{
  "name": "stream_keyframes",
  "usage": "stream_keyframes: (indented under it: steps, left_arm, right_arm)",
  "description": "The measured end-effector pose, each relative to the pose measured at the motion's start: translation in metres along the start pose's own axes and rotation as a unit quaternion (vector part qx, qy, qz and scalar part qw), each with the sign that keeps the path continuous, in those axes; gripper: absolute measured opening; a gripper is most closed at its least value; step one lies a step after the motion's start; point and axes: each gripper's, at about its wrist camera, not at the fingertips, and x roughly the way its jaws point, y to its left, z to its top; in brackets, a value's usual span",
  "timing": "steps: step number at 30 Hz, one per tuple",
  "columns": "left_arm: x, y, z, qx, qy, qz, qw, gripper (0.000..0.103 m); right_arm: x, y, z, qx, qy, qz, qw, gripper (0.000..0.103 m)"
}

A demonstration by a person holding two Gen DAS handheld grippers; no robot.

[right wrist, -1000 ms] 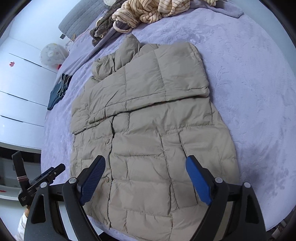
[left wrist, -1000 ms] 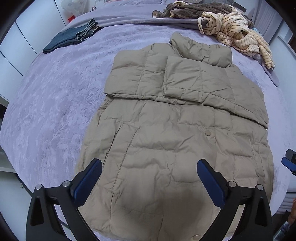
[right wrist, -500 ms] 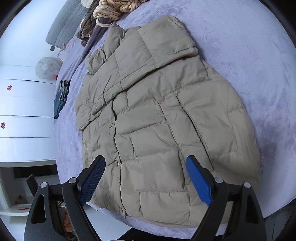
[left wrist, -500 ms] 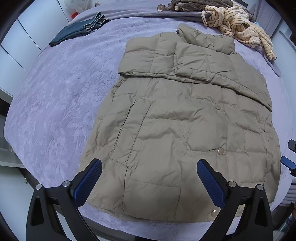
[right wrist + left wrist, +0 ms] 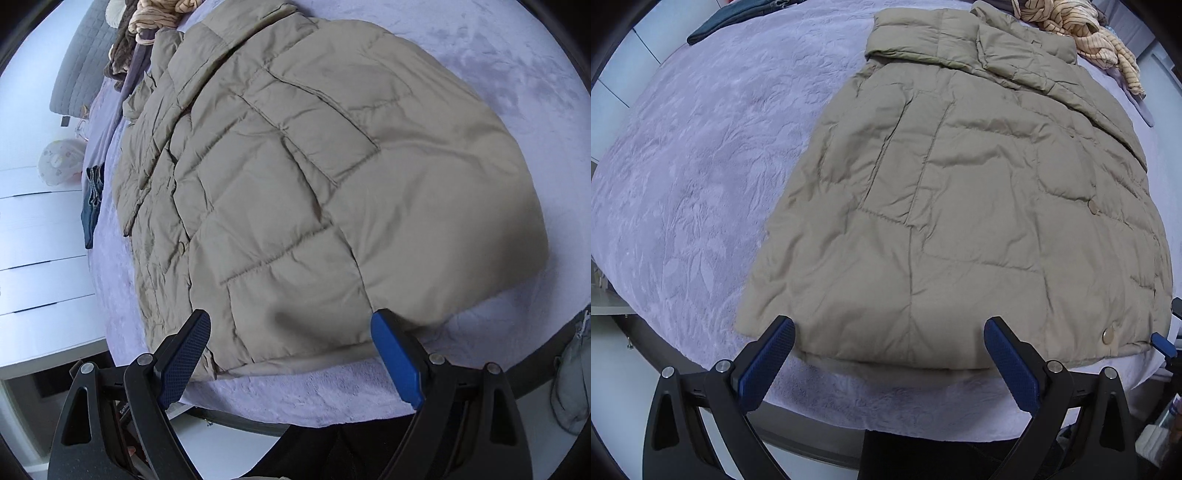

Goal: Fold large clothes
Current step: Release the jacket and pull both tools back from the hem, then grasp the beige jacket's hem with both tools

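Observation:
A tan quilted puffer jacket (image 5: 960,206) lies flat on a lilac bedspread (image 5: 694,184), its sleeves folded across the chest and its hem toward me. My left gripper (image 5: 889,334) hangs open just above the hem's left part, nothing between its blue pads. The right wrist view shows the same jacket (image 5: 314,192) from its right side. My right gripper (image 5: 291,326) stands open over the hem near the right corner, with nothing held. The tip of the right gripper shows at the right edge of the left wrist view.
A heap of striped and brown clothes (image 5: 1082,33) lies beyond the collar. Folded dark jeans (image 5: 738,16) rest at the far left of the bed. White cabinet fronts (image 5: 33,258) stand left of the bed. The bed's front edge (image 5: 886,417) lies right below both grippers.
Both grippers have drawn back along the jacket toward its hem and sunk closer to it. The right one has also rolled. Both stayed open.

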Motion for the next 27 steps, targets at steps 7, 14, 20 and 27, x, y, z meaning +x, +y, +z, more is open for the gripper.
stream_keyframes:
  steps: [7, 14, 20, 27]
  left_arm:
    - [0.006, 0.039, -0.020, -0.053, 0.031, -0.079, 0.9950, 0.103]
    - [0.028, 0.065, -0.033, -0.109, 0.064, -0.166, 0.9779, 0.096]
    - [0.040, 0.063, -0.025, -0.134, 0.064, -0.189, 0.9708, 0.091]
    - [0.034, 0.047, -0.002, -0.104, 0.041, -0.193, 0.9748, 0.041]
  right_arm:
    - [-0.010, -0.026, -0.017, 0.044, -0.014, 0.010, 0.999, 0.091]
    - [-0.008, -0.051, -0.026, 0.101, -0.015, 0.040, 0.994, 0.091]
    - [-0.004, -0.067, -0.031, 0.144, -0.020, 0.072, 0.987, 0.091]
    - [0.004, -0.076, -0.022, 0.194, -0.042, 0.135, 0.971, 0.091]
